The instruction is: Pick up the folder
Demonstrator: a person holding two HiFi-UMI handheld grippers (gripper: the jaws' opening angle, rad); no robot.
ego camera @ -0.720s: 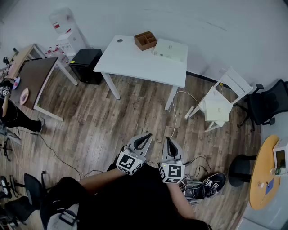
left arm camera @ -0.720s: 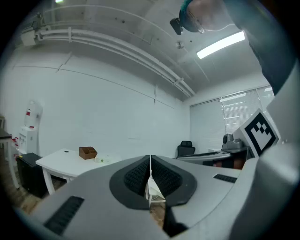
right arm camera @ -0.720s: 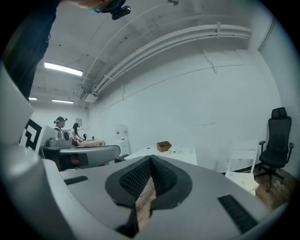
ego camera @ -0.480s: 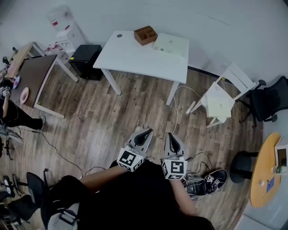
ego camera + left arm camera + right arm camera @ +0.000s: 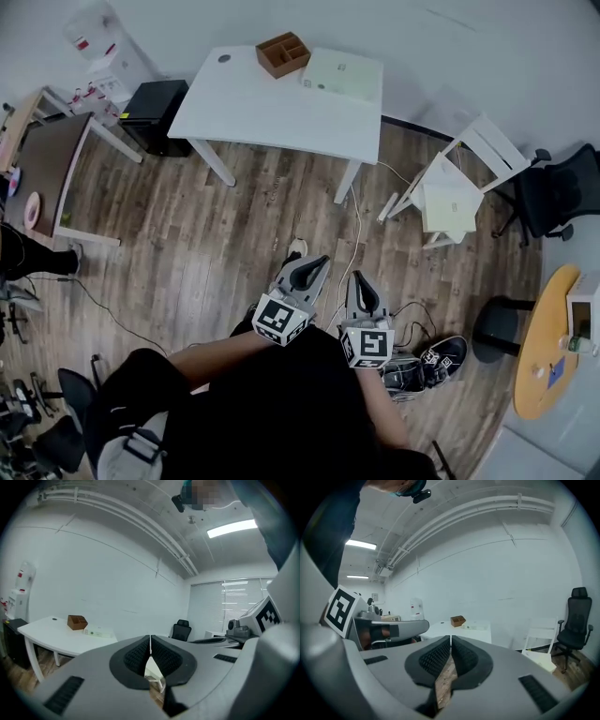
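The folder (image 5: 342, 73) is a flat pale-green case lying on the right part of a white table (image 5: 253, 117) across the room, beside a brown wooden organiser (image 5: 282, 53). It also shows small and far off in the left gripper view, folder (image 5: 99, 631), and in the right gripper view, folder (image 5: 476, 626). My left gripper (image 5: 314, 263) and right gripper (image 5: 359, 279) are held side by side in front of the person's body, over the wooden floor, well short of the table. Both point towards it, jaws shut with nothing between them.
A white chair (image 5: 455, 192) leans right of the table, with a black office chair (image 5: 562, 202) beyond. A round wooden table (image 5: 544, 352) stands at far right. Shoes (image 5: 427, 366) and cables lie on the floor near my right gripper. A black box (image 5: 155, 114) and brown desk (image 5: 47, 164) stand at left.
The head view has shifted: the table now sits higher and further left in the picture, and a shoe tip shows ahead of the left gripper. Both grippers stay shut, side by side.
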